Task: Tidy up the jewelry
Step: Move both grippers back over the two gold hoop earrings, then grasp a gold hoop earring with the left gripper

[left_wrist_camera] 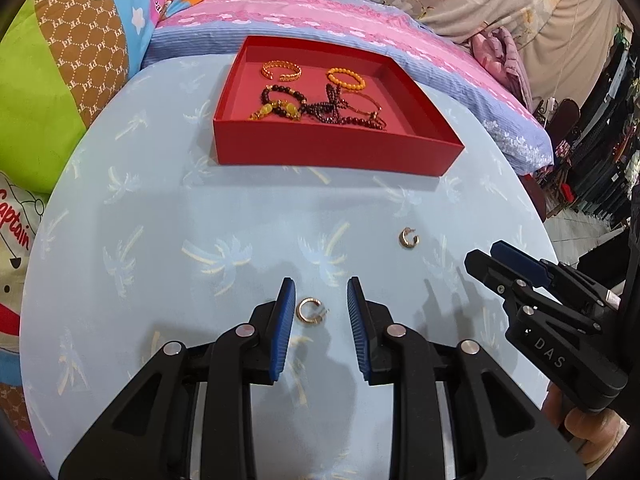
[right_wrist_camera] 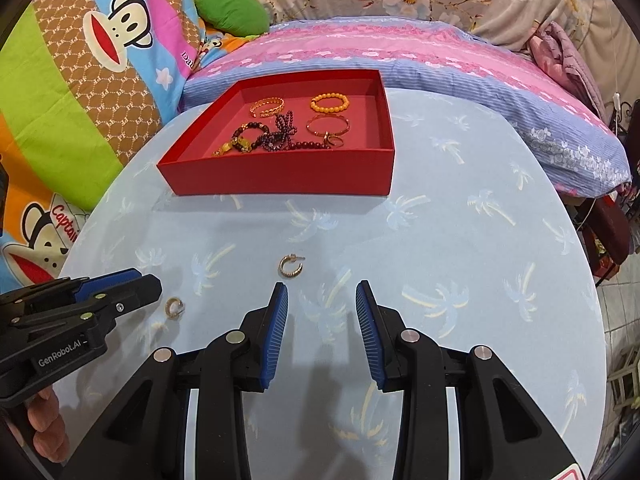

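Note:
A red tray (left_wrist_camera: 332,152) (right_wrist_camera: 280,178) at the far side of the round table holds several bracelets and bead strings (left_wrist_camera: 320,96) (right_wrist_camera: 292,128). Two gold hoop earrings lie loose on the tablecloth. My left gripper (left_wrist_camera: 321,296) is open, low over the table, with one earring (left_wrist_camera: 308,311) (right_wrist_camera: 174,307) lying between its fingertips, untouched. The other earring (left_wrist_camera: 409,237) (right_wrist_camera: 290,266) lies just ahead and left of my right gripper (right_wrist_camera: 322,296), which is open and empty. The right gripper also shows in the left wrist view (left_wrist_camera: 486,256), the left gripper in the right wrist view (right_wrist_camera: 136,280).
The table (left_wrist_camera: 180,220) (right_wrist_camera: 460,220) has a pale blue palm-print cloth. Behind it lie a pink and blue pillow (left_wrist_camera: 320,12) (right_wrist_camera: 400,60) and colourful monkey-print cushions (left_wrist_camera: 60,80) (right_wrist_camera: 80,80). The table's right edge drops to a tiled floor (right_wrist_camera: 624,320).

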{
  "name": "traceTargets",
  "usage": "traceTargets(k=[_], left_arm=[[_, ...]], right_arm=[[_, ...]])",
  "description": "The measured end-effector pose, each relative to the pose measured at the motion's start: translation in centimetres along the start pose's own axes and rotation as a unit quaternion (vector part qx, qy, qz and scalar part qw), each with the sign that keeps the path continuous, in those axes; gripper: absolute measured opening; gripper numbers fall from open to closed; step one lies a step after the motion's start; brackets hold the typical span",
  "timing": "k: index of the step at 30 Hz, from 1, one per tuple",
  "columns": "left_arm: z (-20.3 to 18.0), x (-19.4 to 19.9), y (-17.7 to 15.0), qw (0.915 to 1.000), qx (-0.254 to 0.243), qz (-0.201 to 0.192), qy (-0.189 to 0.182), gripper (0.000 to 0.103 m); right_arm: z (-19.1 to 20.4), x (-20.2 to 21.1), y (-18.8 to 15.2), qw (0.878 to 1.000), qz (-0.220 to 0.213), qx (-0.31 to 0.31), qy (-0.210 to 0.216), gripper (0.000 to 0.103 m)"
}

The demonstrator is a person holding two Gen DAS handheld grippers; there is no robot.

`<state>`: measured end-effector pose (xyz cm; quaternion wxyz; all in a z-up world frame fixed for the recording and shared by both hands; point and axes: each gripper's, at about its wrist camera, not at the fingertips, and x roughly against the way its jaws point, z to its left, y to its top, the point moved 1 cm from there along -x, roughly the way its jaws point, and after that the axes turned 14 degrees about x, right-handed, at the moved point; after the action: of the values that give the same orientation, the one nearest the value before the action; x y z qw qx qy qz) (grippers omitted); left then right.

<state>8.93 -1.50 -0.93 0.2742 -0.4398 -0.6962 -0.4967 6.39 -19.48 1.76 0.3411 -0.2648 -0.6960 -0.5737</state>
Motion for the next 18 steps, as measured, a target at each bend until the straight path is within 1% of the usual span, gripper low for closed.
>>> traceTargets(k=[12, 14, 18], left_arm=[[0.8, -0.6, -2.5, 0.9998, -0.004, 0.017, 0.008, 0.027], [1.1, -0.8, -2.7, 0.9998, -0.002, 0.018, 0.01, 0.029], [1.2, -1.2, -2.7, 0.9998, 0.001, 0.015, 0.013, 0.029]], right_arm=[[0.8, -0.5, -1.8, 1.0, 0.017, 0.001, 0.007, 0.035], [0.9, -0.6, -2.0, 1.0, 0.02, 0.002, 0.009, 0.035], [1.1, -0.9, -2.1, 1.0, 0.024, 0.003, 0.011, 0.035]])
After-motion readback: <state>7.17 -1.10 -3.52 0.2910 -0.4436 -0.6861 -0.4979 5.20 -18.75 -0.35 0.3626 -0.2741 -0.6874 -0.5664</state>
